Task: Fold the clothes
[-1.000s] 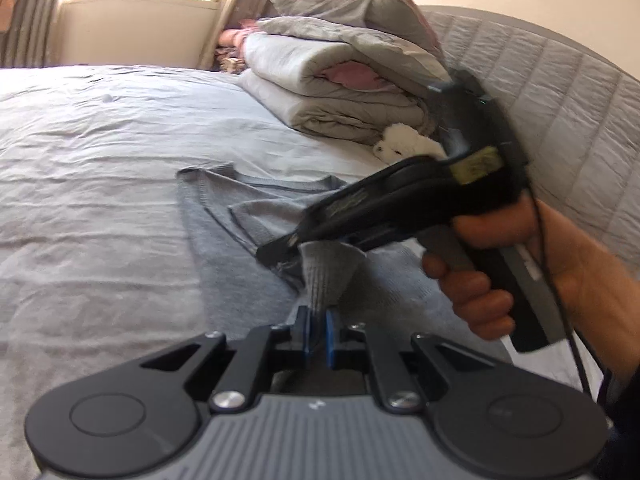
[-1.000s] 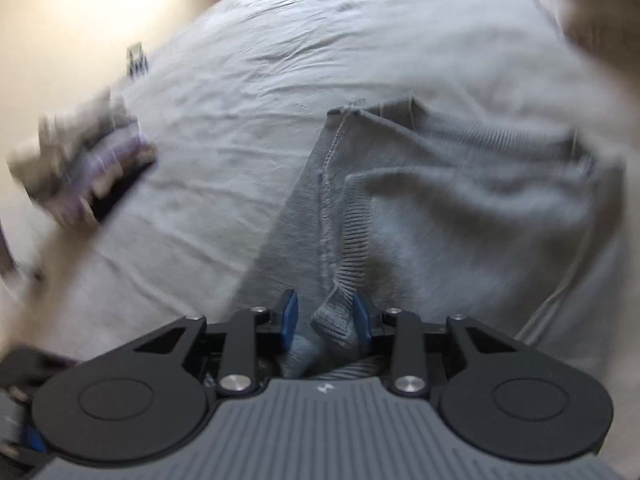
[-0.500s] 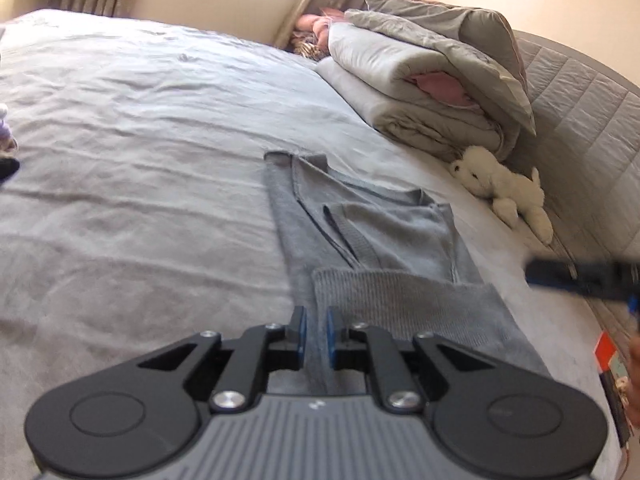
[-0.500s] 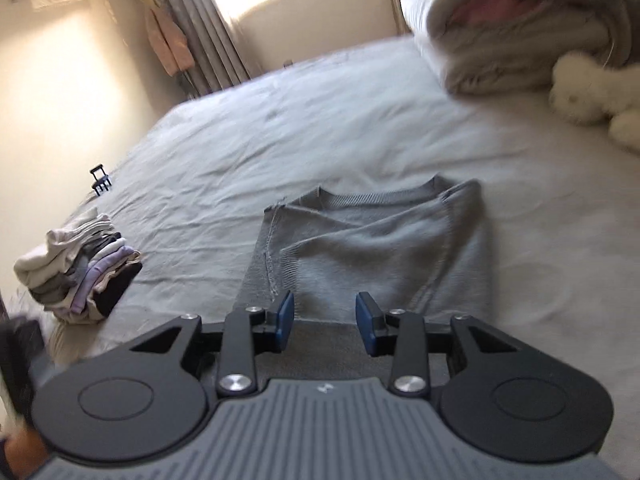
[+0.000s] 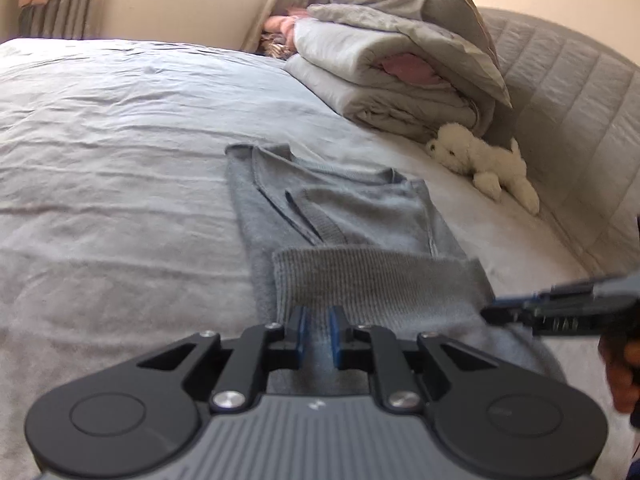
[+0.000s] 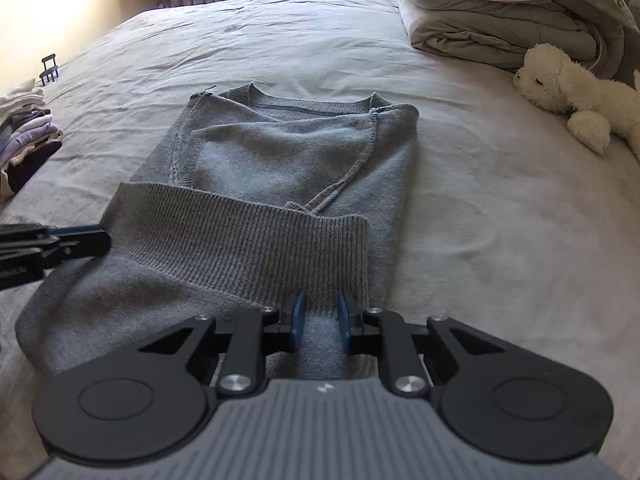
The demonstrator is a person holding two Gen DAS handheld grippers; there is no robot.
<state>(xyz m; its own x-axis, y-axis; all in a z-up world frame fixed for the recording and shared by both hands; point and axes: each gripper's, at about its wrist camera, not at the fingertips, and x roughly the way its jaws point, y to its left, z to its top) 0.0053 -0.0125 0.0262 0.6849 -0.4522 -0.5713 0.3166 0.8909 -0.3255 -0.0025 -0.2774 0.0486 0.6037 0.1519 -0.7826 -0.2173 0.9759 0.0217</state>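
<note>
Grey sweater (image 6: 296,168) flat on bed (image 6: 480,208), sleeves in, ribbed hem (image 6: 248,236) doubled back. L gripper (image 5: 319,330) easing apart, R gripper (image 6: 319,320) closing, both w/ knit between pads. Step: lengthwise fold. Next: likely carry hem to collar, evenly.

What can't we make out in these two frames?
- Sweater near end: both views, hidden under the fingers and gripper bodies.
- Clothes stack: right view, cut by left edge.
- Person's hand: left view, cut by right edge, blurred.
- Small dark object on bed: right view, too small.
</note>
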